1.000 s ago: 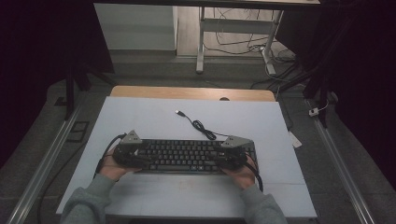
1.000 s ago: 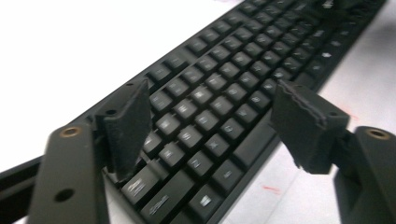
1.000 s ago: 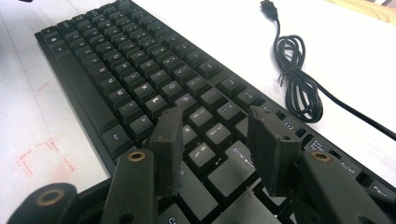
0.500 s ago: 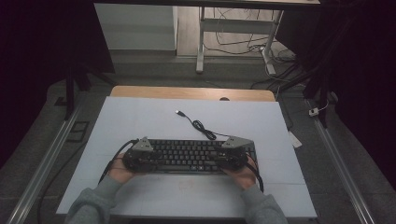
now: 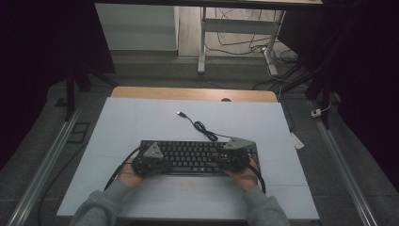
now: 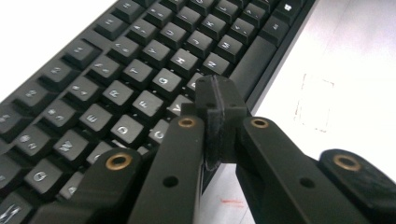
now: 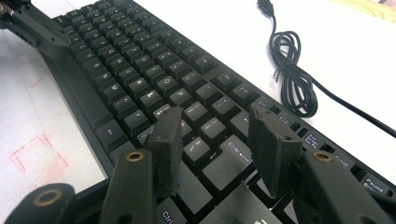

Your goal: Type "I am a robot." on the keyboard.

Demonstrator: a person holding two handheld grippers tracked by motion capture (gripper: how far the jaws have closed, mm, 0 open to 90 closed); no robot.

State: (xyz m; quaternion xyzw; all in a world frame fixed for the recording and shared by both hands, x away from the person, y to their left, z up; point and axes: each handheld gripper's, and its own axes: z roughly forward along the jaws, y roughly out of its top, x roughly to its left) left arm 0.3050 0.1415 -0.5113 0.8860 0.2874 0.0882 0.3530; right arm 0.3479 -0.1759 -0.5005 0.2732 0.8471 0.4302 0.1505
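Since a second ago: left gripper [image 5: 151, 162] shifted inward along the black keyboard [image 5: 197, 156], from off its left end to over the left-hand keys, jaws just closed with nothing between them. Now pads pressed flat together in the left gripper view [image 6: 219, 100], tips above the lower letter rows beside the long space bar. Right gripper [image 5: 233, 159] unmoved over the keyboard's right end, jaws parted, empty, poised above the keys near Enter in the right gripper view [image 7: 219, 135]. Keyboard flat on the white table [image 5: 141, 117], centred near the front edge, spanning between both hands. Its black cable [image 5: 202, 128] coiled loosely just behind, plug end lying free on the table.
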